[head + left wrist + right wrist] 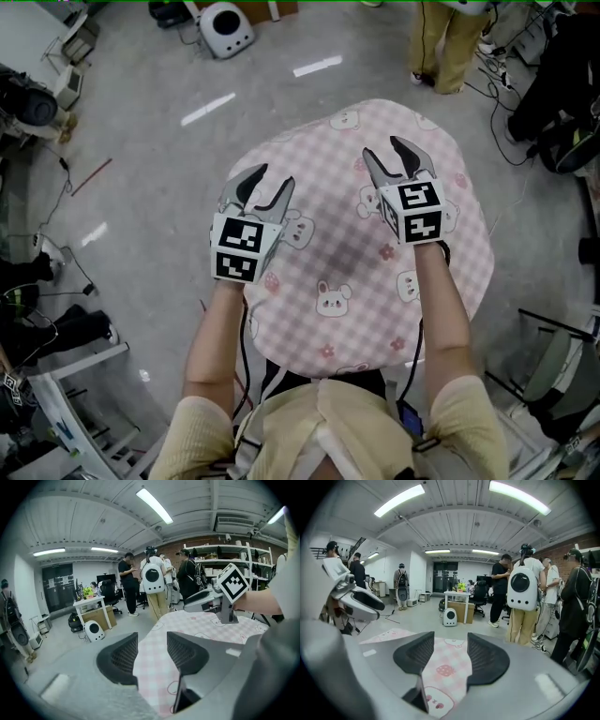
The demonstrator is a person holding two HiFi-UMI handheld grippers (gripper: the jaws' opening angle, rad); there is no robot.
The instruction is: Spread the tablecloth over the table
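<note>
A pink checked tablecloth [347,272] printed with rabbits and flowers covers a round table and hangs over its edges. My left gripper [262,187] hovers open above the cloth's left edge, nothing between its jaws. My right gripper [396,157] is held open over the far right part of the cloth, also empty. In the left gripper view the tablecloth [206,625] stretches ahead beyond the left gripper [152,653], with the other gripper's marker cube at the right. In the right gripper view the tablecloth [445,663] shows between the black pads of the right gripper [450,656].
Grey floor surrounds the table. A person in tan trousers [448,42] stands just beyond the table's far side. A white round pet carrier [225,28] sits on the floor at the far left. Cables and bags [553,112] lie at the right, equipment racks [56,375] at the left.
</note>
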